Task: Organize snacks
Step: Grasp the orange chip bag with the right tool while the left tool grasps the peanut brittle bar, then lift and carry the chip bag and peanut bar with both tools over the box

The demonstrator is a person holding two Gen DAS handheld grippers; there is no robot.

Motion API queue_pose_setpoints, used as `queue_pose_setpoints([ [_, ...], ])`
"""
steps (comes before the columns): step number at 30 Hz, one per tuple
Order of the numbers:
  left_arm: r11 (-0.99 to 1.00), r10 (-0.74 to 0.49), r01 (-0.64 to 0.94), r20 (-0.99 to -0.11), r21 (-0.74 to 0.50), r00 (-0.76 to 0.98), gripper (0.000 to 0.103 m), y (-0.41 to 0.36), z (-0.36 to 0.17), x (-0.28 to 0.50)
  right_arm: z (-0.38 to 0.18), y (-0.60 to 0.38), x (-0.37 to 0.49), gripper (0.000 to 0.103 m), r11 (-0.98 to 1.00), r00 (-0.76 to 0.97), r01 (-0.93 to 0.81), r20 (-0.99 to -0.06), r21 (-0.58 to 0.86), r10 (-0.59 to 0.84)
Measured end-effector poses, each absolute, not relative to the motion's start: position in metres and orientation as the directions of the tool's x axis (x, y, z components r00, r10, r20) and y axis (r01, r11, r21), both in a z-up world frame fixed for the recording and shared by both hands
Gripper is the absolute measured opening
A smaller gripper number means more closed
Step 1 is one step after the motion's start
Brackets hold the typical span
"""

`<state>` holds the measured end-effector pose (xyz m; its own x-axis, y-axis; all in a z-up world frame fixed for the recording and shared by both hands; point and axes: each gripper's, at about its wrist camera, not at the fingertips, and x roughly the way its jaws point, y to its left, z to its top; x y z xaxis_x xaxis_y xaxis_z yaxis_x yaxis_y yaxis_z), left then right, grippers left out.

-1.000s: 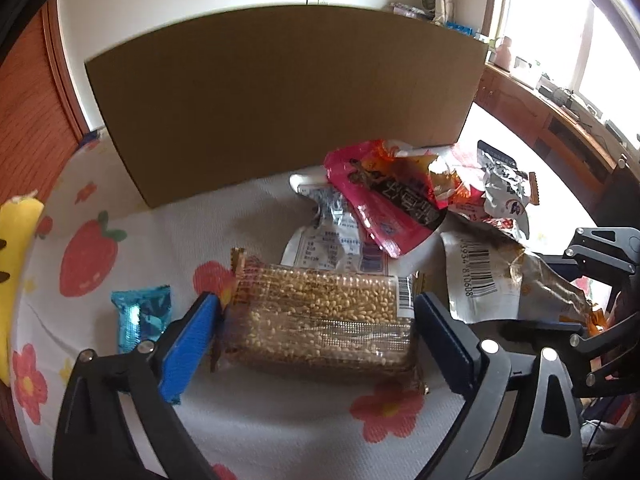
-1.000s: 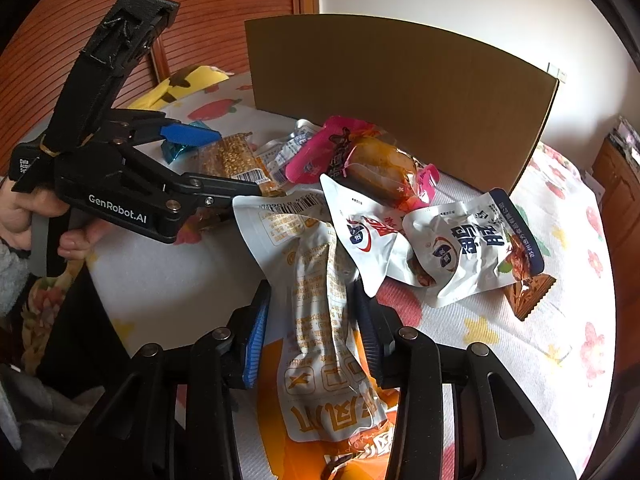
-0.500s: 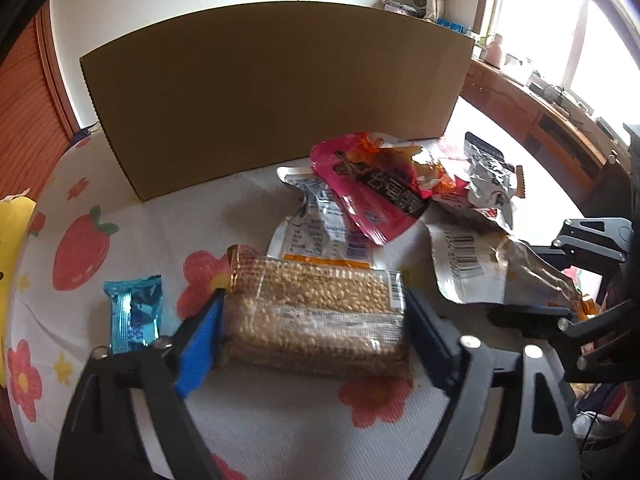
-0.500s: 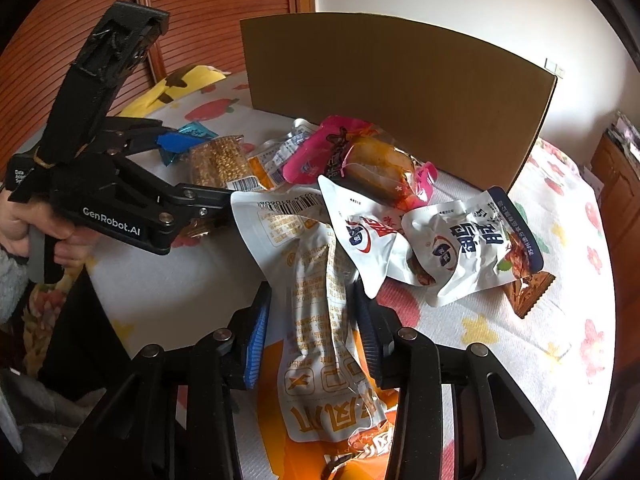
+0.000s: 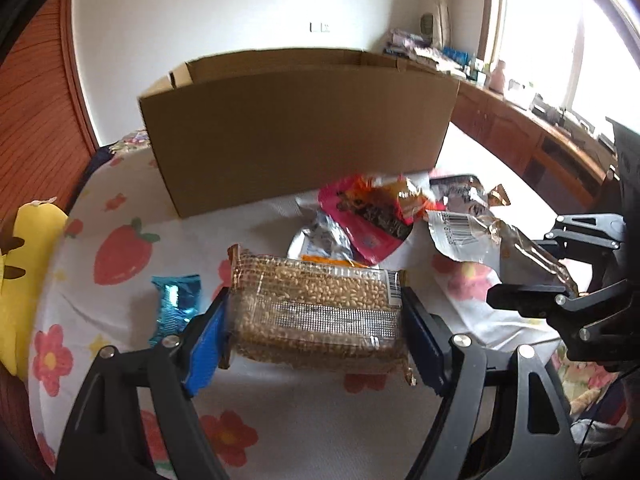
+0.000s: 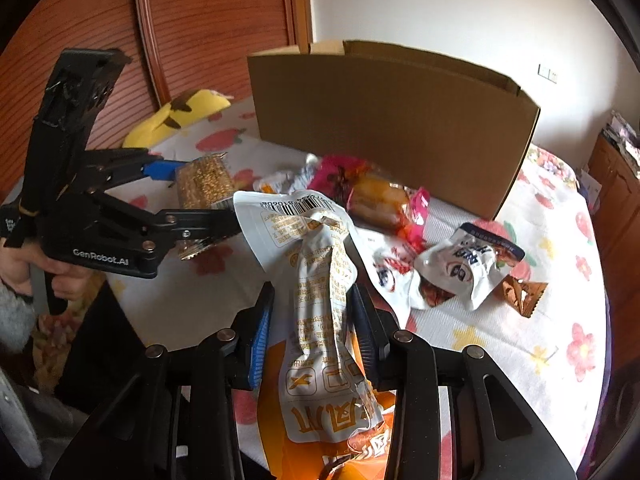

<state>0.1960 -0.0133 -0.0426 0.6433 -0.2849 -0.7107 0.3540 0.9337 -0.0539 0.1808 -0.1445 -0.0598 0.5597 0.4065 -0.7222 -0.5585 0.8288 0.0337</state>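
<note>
Snacks: grain bar [image 5: 320, 312] now clamped in left gripper [image 5: 316, 336], jaws closing, and lifted off the table [image 5: 120, 208] since a second ago. Right gripper [image 6: 310, 332] holds white pouch [image 6: 320, 300]. Box [image 5: 296, 128] is likely next.

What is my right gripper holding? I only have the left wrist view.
Observer: The right gripper is shut on a white pouch with orange print, pinched at its crumpled middle.
Operator: Anything under it?
Observer: An orange packet shows beneath the pouch's near end.
Operator: How does my left side look from there?
Observer: The left gripper has its jaws closing with the grain bar between them, and a hand grips its handle.
</note>
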Motion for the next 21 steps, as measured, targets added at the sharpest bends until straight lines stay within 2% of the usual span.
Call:
queue_pose_setpoints([
  [21, 0.941, -0.305, 0.332, -0.607, -0.072, 0.734, 0.079, -0.009, 0.000, 0.177, -0.011, -0.163, 0.163, 0.037, 0.854, 0.654, -0.520, -0.632, 0.025, 0.416],
])
